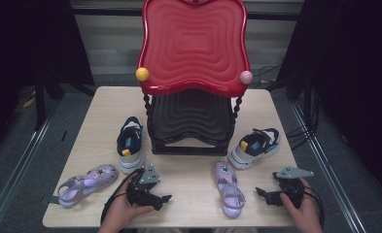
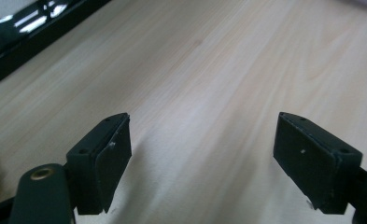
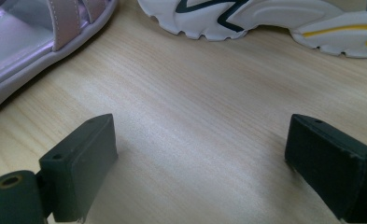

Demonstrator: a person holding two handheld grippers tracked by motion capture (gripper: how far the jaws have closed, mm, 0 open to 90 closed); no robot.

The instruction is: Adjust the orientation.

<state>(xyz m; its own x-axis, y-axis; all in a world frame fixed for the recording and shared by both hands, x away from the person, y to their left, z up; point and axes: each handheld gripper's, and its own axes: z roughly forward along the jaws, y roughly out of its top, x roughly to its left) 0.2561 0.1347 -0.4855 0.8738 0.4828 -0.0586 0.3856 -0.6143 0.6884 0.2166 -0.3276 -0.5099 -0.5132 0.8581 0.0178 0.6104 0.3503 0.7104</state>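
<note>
Item 1: my left gripper [image 1: 162, 198], low at the table's [image 1: 188, 174] near edge, jaws standing wide apart with bare wood between them. Nearest footwear: navy-and-white sneaker [image 1: 130, 143] just beyond it, touching or nearly so; lilac sandal [image 1: 84, 184] near, to its left.

Item 2: my right gripper [image 1: 262, 192], near the right front corner, jaws likewise spread, holding nothing. Second lilac sandal [image 1: 229, 187] lies just to its left, apart; second sneaker [image 1: 254, 146] sits beyond.

Item 3: red two-tier rack [image 1: 193, 48], centre rear.
</note>
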